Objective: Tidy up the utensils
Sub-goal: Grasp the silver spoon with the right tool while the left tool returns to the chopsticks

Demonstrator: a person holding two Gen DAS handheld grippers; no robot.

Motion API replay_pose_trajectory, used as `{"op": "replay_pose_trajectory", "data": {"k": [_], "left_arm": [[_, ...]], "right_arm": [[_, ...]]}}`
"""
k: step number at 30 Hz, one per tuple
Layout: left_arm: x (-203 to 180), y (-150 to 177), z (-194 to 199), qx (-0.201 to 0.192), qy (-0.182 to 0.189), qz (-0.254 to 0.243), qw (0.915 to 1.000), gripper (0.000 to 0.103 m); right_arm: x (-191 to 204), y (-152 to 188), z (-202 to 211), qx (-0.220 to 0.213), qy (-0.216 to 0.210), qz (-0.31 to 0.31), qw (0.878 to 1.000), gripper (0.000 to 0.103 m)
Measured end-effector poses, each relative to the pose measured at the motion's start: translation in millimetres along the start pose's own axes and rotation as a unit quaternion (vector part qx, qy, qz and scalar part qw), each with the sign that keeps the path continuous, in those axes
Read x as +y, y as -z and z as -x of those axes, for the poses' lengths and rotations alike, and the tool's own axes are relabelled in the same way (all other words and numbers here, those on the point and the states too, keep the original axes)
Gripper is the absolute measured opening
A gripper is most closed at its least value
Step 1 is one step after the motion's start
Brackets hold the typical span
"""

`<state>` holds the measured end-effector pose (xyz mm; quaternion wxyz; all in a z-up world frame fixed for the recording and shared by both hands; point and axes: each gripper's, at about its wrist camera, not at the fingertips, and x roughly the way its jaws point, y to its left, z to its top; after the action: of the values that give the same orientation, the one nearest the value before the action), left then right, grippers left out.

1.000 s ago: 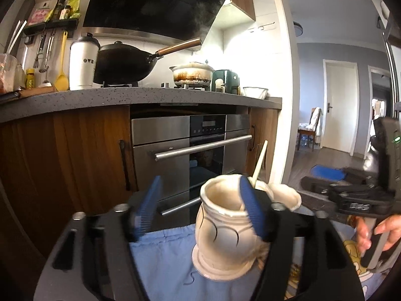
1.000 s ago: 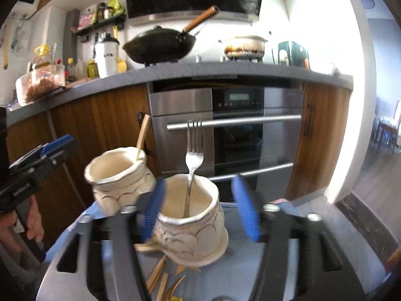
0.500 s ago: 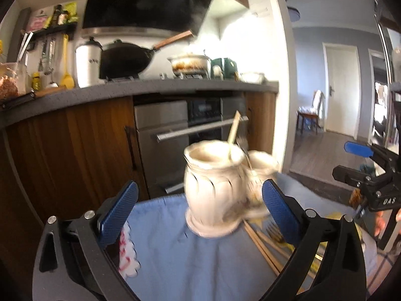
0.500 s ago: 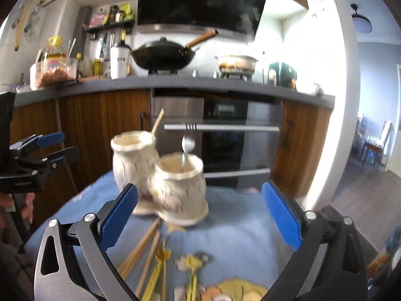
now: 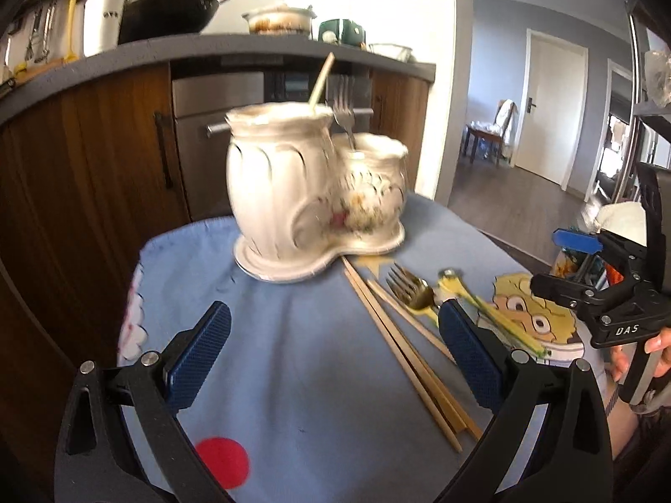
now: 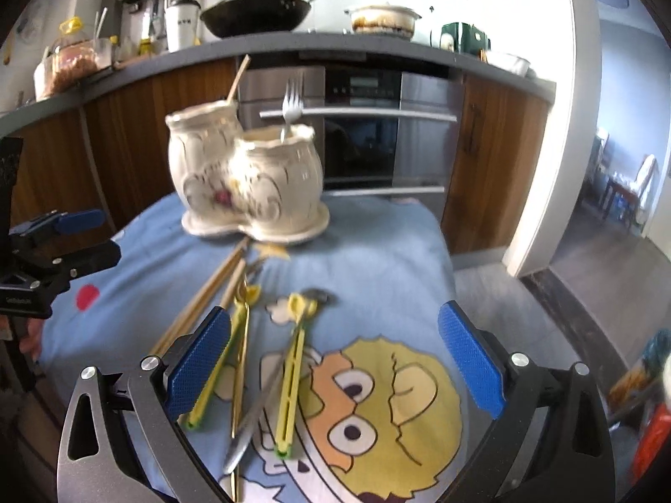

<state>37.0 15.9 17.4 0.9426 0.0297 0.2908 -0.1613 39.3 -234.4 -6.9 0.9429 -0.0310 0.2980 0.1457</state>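
Observation:
A cream double-pot utensil holder [image 5: 310,197] [image 6: 247,184] stands on a blue cloth. Its tall pot holds one chopstick [image 5: 321,79], its short pot a silver fork [image 6: 290,102]. In front lie wooden chopsticks [image 5: 402,356] [image 6: 201,297], a gold fork [image 5: 411,291] and yellow-handled utensils [image 6: 291,373]. My left gripper [image 5: 331,356] is open and empty, near the chopsticks. My right gripper [image 6: 333,362] is open and empty above the yellow-handled utensils.
The blue cloth [image 5: 302,398] with a cartoon print [image 6: 377,410] covers a small table in front of an oven [image 6: 356,125] and wooden cabinets. The counter behind carries a wok [image 6: 256,12] and a pot. An open doorway and floor lie to the right.
Both grippers opened and drew back from the holder, which now stands on the cloth. The loose utensils on the cloth have come into view.

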Motion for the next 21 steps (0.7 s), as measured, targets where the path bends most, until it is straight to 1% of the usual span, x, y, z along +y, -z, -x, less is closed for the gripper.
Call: {"op": "replay_pose_trajectory", "data": {"k": [4,6,8,9,10,11,12,13,14,16,17,18,20,21], "left_arm": [[-8.3,11.0,-8.7,0.021,0.000,-0.010,0.9997,0.098],[-9.9,14.8,-12.5,0.028,0.005,-0.010,0.9995,0.098],[-10.9,17.7,-16.6,0.035,0.008,-0.010,0.9993,0.098],[-11.5,17.9,-18.1,0.037,0.008,-0.009,0.9993,0.098],[-11.9,18.8,-20.1,0.039,0.010,-0.009,0.9991,0.098],[-12.7,20.1,-22.1,0.043,0.011,-0.009,0.9990,0.098],[-13.8,20.7,-23.5,0.045,0.012,-0.009,0.9989,0.098],[-14.7,21.8,-25.5,0.049,0.012,-0.012,0.9987,0.098],[-15.9,22.3,-26.5,0.051,0.012,-0.013,0.9985,0.098],[-18.7,22.8,-28.1,0.055,0.012,-0.019,0.9983,0.098],[-19.5,23.1,-28.1,0.055,0.012,-0.021,0.9982,0.098],[-20.8,23.4,-28.2,0.055,0.012,-0.024,0.9981,0.097],[-22.1,23.6,-28.7,0.056,0.012,-0.029,0.9980,0.096],[-22.8,23.8,-29.1,0.056,0.013,-0.031,0.9979,0.091]], "right_arm": [[0.1,8.3,-8.5,0.026,-0.005,-0.011,1.000,0.098],[0.8,11.1,-14.1,0.048,-0.013,-0.023,0.999,0.098],[3.6,13.9,-17.5,0.063,-0.022,-0.028,0.997,0.095],[7.0,15.2,-17.6,0.065,-0.024,-0.023,0.997,0.091],[10.0,15.9,-17.4,0.068,-0.024,-0.018,0.997,0.078],[13.0,16.6,-17.7,0.074,-0.026,-0.014,0.997,0.071],[16.8,17.3,-18.0,0.080,-0.029,-0.010,0.996,0.058],[18.3,17.8,-18.2,0.081,-0.032,-0.010,0.996,0.049],[20.2,17.9,-18.1,0.083,-0.039,-0.011,0.996,0.044],[25.0,16.9,-18.1,0.088,-0.051,-0.011,0.995,0.030],[27.2,16.6,-18.1,0.091,-0.052,-0.009,0.994,0.027],[29.8,16.3,-18.1,0.094,-0.056,-0.006,0.994,0.021],[33.5,16.4,-18.3,0.098,-0.056,-0.003,0.994,0.018],[35.3,16.4,-18.2,0.101,-0.056,-0.003,0.993,0.015]]}}
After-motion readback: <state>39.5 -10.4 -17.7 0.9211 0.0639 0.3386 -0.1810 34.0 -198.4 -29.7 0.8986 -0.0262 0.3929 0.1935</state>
